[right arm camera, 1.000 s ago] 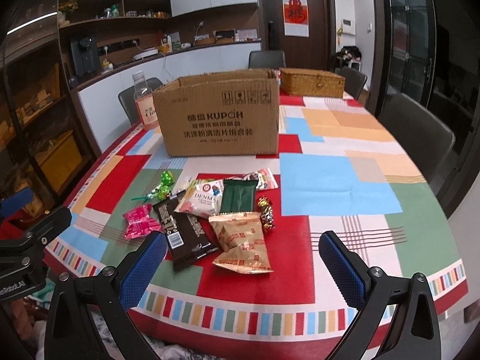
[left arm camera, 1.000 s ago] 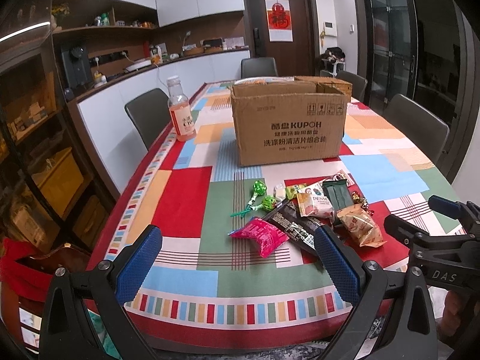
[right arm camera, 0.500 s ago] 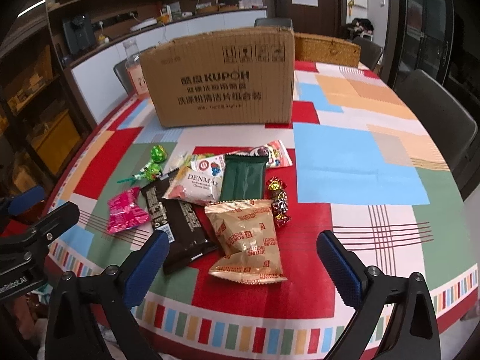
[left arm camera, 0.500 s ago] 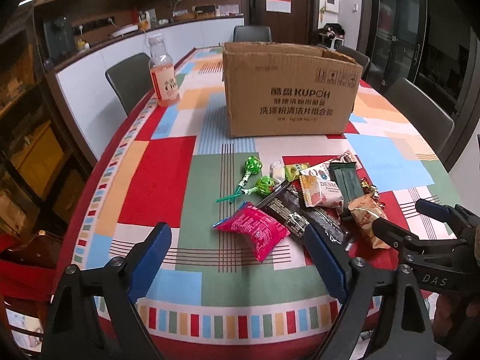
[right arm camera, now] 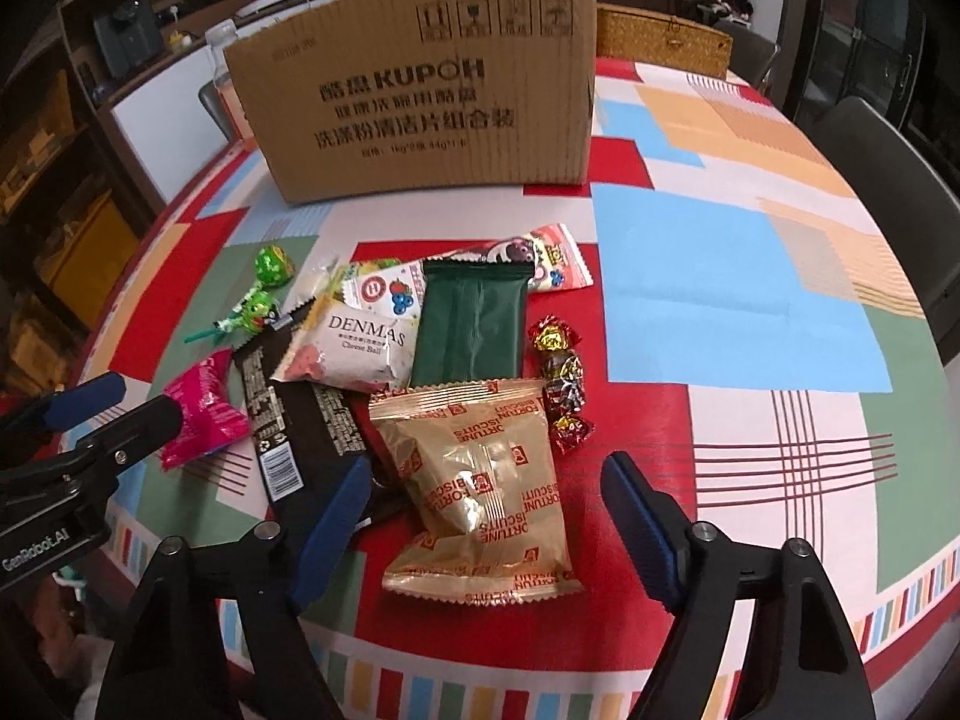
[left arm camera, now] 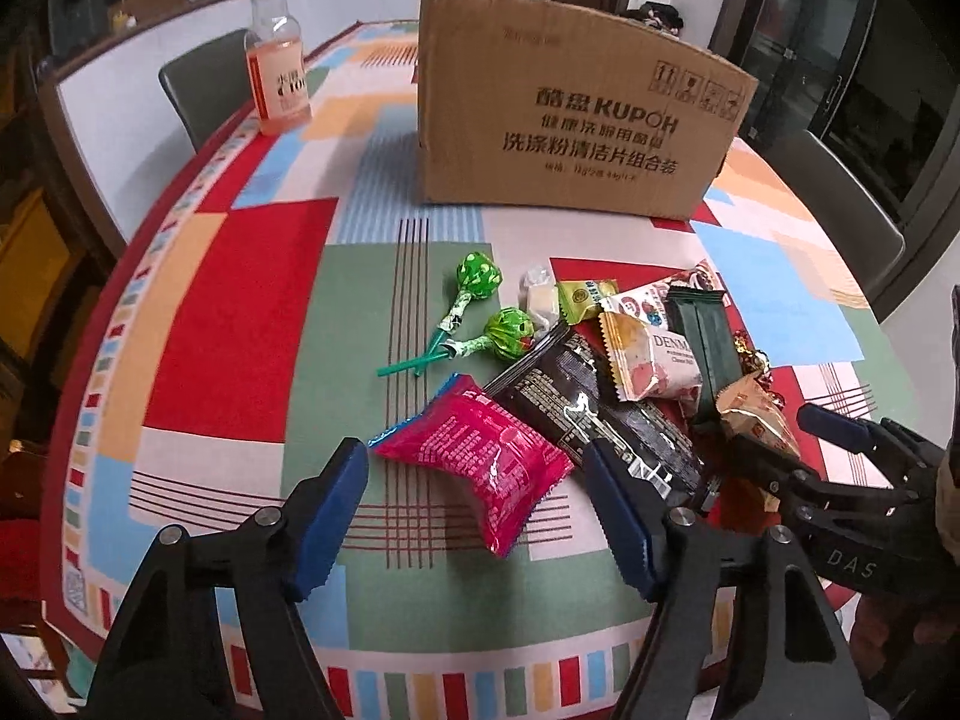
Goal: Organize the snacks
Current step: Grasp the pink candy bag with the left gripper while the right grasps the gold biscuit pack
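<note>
- Patchwork-coloured tablecloth (left arm camera: 252, 312) covers the table, with dark chairs and a white counter behind.
- Left gripper (left arm camera: 474, 510) points steeply down, its blue jaws closing; the pink snack packet (left arm camera: 480, 462) lies flat between them, and the pads do not press on it.
- Right gripper (right arm camera: 486, 516) is likewise tilted down with jaws closing around the gold biscuit packet (right arm camera: 486, 480), which lies on the cloth unpinched.
- Just beyond lie a black wrapper (right arm camera: 288, 420), a white Denmas pack (right arm camera: 354, 348), a dark green bar (right arm camera: 471, 324), foil candies (right arm camera: 561, 378) and two green lollipops (left arm camera: 480, 306), heaped together.
- Farther back stands a brown cardboard box (left arm camera: 570, 114), a bottle (left arm camera: 277, 78) to its left.
- A woven basket (right arm camera: 660, 36) sits behind the box.
</note>
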`<action>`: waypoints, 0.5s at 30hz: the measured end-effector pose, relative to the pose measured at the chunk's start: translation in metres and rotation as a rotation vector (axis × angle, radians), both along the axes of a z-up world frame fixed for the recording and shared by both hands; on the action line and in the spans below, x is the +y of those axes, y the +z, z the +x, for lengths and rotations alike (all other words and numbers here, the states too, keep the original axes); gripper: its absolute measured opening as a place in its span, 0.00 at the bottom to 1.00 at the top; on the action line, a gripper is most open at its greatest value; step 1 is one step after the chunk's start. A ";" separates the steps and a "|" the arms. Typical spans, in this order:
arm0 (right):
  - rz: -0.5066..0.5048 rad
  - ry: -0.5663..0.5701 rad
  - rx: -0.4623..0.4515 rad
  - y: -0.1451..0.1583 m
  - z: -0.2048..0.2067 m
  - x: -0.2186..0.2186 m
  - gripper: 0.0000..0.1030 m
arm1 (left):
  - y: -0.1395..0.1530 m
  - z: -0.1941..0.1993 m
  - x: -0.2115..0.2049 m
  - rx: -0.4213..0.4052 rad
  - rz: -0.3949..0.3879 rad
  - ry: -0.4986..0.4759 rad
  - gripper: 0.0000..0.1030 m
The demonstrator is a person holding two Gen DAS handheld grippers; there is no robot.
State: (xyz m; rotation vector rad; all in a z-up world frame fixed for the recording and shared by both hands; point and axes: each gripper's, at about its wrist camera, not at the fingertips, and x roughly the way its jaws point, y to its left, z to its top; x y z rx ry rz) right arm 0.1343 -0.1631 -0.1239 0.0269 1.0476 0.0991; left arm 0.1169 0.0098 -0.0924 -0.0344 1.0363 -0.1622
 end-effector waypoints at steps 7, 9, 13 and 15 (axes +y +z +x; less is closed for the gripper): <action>-0.011 -0.006 0.044 -0.009 0.009 0.001 0.72 | -0.013 0.018 0.000 0.042 -0.018 -0.008 0.67; -0.016 -0.006 0.053 -0.011 0.012 0.002 0.69 | -0.016 0.022 0.001 0.050 -0.019 -0.006 0.67; -0.023 -0.001 0.071 -0.014 0.017 0.004 0.61 | -0.021 0.027 0.002 0.069 -0.029 -0.006 0.61; -0.023 0.006 0.071 -0.014 0.018 0.005 0.60 | -0.022 0.029 0.002 0.071 -0.035 -0.007 0.59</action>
